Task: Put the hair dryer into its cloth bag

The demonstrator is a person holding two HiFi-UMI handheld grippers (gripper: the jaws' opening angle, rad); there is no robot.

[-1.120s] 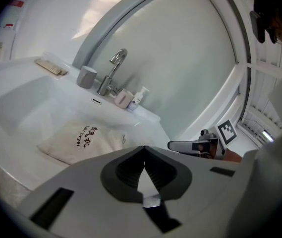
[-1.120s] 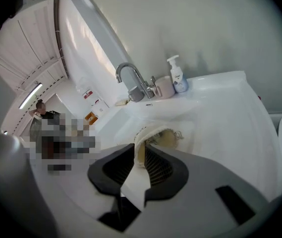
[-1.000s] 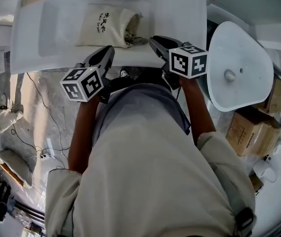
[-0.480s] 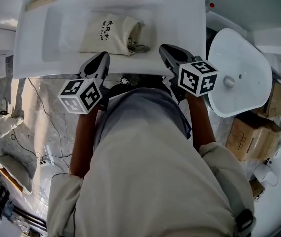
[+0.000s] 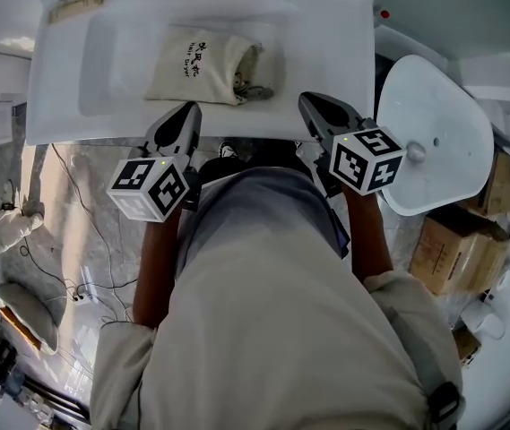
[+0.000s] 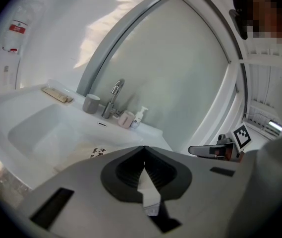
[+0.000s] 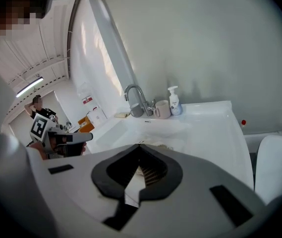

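Observation:
A cream cloth bag [image 5: 203, 64] with black print lies in the white sink [image 5: 57, 79], bulging, with its mouth and drawstring [image 5: 253, 81] to the right. No hair dryer shows outside it. My left gripper [image 5: 189, 108] hovers over the sink's front edge, apart from the bag, shut and empty; in the left gripper view its jaws [image 6: 144, 148] meet in front of the bag [image 6: 97, 152]. My right gripper [image 5: 307, 100] hangs at the front right, jaws just closed with nothing between them [image 7: 140, 146]. The bag's mouth [image 7: 156, 146] peeks over them.
A faucet [image 6: 112, 97], a grey cup [image 6: 91, 103], a pink cup [image 6: 126, 119] and a pump bottle [image 6: 140, 115] stand at the sink's back. A white toilet lid [image 5: 434, 133] is to the right, with cardboard boxes [image 5: 456, 240] below it. Cables lie on the floor at left [image 5: 75, 195].
Both grippers have drawn back from the bag toward the person's body and risen. The right jaws have closed. The bag has stayed in the sink.

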